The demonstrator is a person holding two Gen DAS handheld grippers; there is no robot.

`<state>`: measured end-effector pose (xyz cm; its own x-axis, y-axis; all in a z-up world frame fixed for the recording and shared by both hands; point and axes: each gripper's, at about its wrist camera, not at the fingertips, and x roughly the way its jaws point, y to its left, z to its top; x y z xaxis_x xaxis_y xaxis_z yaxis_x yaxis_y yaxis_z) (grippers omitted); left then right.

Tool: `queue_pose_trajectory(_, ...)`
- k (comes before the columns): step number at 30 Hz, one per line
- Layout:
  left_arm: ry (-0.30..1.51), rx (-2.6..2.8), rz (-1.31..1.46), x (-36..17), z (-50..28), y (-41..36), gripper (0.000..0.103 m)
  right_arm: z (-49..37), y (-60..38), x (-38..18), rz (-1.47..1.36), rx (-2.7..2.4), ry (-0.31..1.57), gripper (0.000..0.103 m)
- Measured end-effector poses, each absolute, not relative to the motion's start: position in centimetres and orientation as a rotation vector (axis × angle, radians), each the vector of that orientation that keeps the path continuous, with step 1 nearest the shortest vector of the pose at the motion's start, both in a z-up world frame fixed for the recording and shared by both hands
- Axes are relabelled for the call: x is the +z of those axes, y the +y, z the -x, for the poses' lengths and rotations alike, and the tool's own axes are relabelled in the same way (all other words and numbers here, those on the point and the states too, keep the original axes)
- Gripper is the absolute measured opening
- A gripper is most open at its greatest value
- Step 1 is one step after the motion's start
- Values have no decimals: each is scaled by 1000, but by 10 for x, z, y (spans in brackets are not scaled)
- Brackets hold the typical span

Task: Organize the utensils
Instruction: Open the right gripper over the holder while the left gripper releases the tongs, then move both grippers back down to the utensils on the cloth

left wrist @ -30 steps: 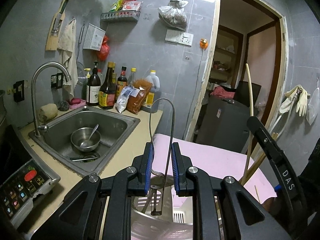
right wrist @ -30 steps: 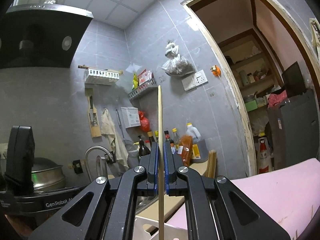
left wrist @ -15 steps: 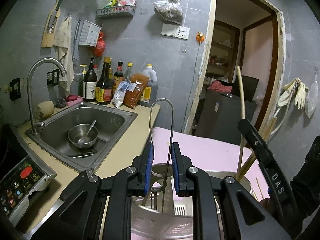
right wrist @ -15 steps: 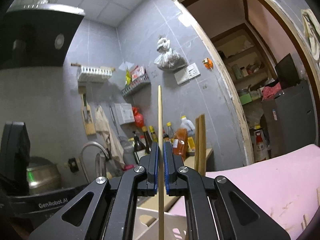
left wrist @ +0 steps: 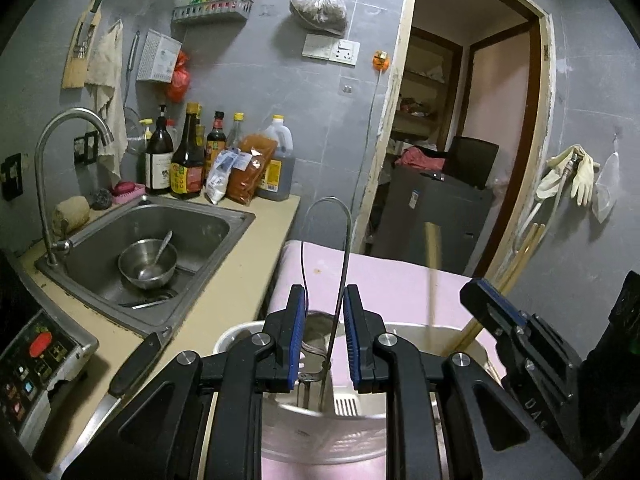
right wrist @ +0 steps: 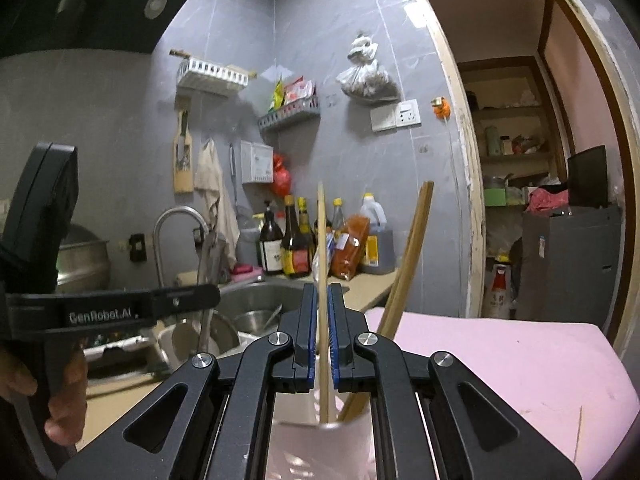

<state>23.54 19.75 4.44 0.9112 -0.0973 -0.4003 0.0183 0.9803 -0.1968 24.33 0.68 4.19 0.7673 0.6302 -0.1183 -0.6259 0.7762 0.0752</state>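
Left wrist view: my left gripper (left wrist: 324, 334) has come down over the pale holder (left wrist: 404, 330); its jaws flank the thin wire-handled utensil (left wrist: 334, 240), whether clamped I cannot tell. Right wrist view: my right gripper (right wrist: 319, 330) has lowered the smooth wooden chopstick (right wrist: 321, 240), jaws pinching it, beside the leaning pair (right wrist: 408, 264), nearly stowed.

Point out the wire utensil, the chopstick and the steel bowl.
wire utensil (left wrist: 347, 216), left wrist view, right side of its loop.
chopstick (right wrist: 321, 240), right wrist view, shaft above the fingers.
steel bowl (left wrist: 132, 276), left wrist view, outer wall, in the sink.
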Motion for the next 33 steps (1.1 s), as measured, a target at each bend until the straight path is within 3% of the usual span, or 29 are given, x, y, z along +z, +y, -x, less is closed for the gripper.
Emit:
queue_pose_trajectory(6,409,-67,202,52,-227,199,22,-233,-4,44,-29,693,146,6)
queue_pose_trajectory(10,388,-67,193,60,-219,195,28,-221,-19,55,-27,681,116,22)
queue_pose_trajectory(14,368,-74,180,69,-210,182,36,-212,-40,68,-32,642,94,24)
queue_pose_trajectory(17,334,-95,189,75,-202,170,49,-203,-61,78,-34,600,68,34)
queue_pose_trajectory(19,320,-108,195,79,-199,161,58,-198,-76,86,-38,569,52,50)
queue_pose_trajectory(20,310,-117,195,81,-196,154,60,-196,-83,89,-41,556,47,52)
queue_pose_trajectory(23,288,-137,189,85,-193,136,79,-188,-107,97,-42,510,31,58)
queue_pose_trajectory(25,267,-152,180,85,-188,122,89,-183,-122,101,-40,479,25,70)
queue_pose_trajectory(28,255,-171,174,83,-184,105,96,-177,-144,105,-34,445,23,79)
queue_pose_trajectory(33,251,-229,188,73,-182,77,100,-169,-177,103,-26,392,45,91)
